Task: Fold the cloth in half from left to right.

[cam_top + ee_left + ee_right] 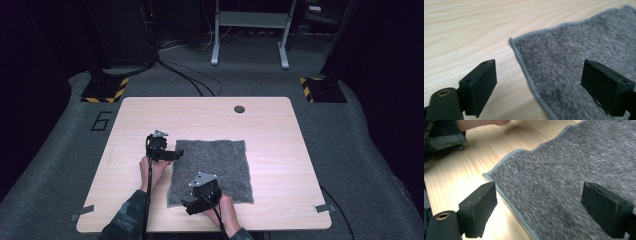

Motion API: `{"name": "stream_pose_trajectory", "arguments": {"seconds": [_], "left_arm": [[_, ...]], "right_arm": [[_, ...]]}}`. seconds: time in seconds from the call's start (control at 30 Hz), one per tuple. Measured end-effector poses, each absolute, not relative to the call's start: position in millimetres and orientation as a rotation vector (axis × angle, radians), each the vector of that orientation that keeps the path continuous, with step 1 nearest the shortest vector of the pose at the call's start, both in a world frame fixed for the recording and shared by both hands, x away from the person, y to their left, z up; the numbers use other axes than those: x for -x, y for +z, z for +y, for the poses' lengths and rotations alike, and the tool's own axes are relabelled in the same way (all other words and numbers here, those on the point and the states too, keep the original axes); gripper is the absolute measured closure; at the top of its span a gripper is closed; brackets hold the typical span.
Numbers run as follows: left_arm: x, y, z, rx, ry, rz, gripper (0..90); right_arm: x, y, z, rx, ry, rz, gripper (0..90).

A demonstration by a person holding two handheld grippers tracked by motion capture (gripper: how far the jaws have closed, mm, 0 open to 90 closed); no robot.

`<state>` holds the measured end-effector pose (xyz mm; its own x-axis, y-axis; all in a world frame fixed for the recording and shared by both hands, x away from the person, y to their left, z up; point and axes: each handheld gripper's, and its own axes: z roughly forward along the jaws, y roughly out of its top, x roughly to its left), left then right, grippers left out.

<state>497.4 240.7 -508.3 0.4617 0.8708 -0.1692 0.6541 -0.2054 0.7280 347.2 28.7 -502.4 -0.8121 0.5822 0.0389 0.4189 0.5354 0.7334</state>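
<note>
Looking down from the high view, I see a grey cloth [212, 170] lying flat on the wooden worktop [270, 125]. It sits a bit toward my side of the worktop, near the middle. Its edges have a thin grey trim.

My left claw [172, 155] is at the far left corner of the cloth. Its 2 black jaws stand wide apart and hold nothing. In the left gripper view, that corner of the cloth [574, 57] lies between the jaws. 1 jaw is over the bare wood and the other is over the cloth. I cannot tell if they touch the cloth.

My right claw [189, 205] is at the near left corner of the cloth. Its 2 jaws are wide apart too, and they hold nothing. In the right gripper view, the corner of the cloth [564, 170] lies between the jaws, with 1 jaw over the wood and 1 over the cloth. That picture is a bit blurry. A sleeve [444, 137] and part of a hand show at the top left there.

My left hand [152, 167] rests on the wood just beside the cloth. My right hand [227, 212] is at the near edge of the cloth. A small dark round hole [239, 109] is in the far part of the worktop, well apart from the cloth.
</note>
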Motion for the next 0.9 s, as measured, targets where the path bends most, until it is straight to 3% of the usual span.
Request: {"name": "stream_pose_trajectory", "arguments": {"seconds": [0.53, 0.7, 0.9], "left_arm": [[-517.7, -521.2, 226.0, -1.942, 0.416, 1.319, 19.3], [-517.2, -521.8, 219.8, -1.962, 0.46, 1.292, 28.1], [-514.2, -521.5, 213.7, -1.996, 0.492, 1.251, 43.2]], "right_arm": [[-334.8, -520.5, 85.5, -0.805, 1.093, 2.523, 20.5], [-334.1, -525.6, 90.0, -0.834, 1.067, 2.503, 28.2], [-333.5, -524.3, 88.3, -0.848, 1.076, 2.496, 47.9]]}}
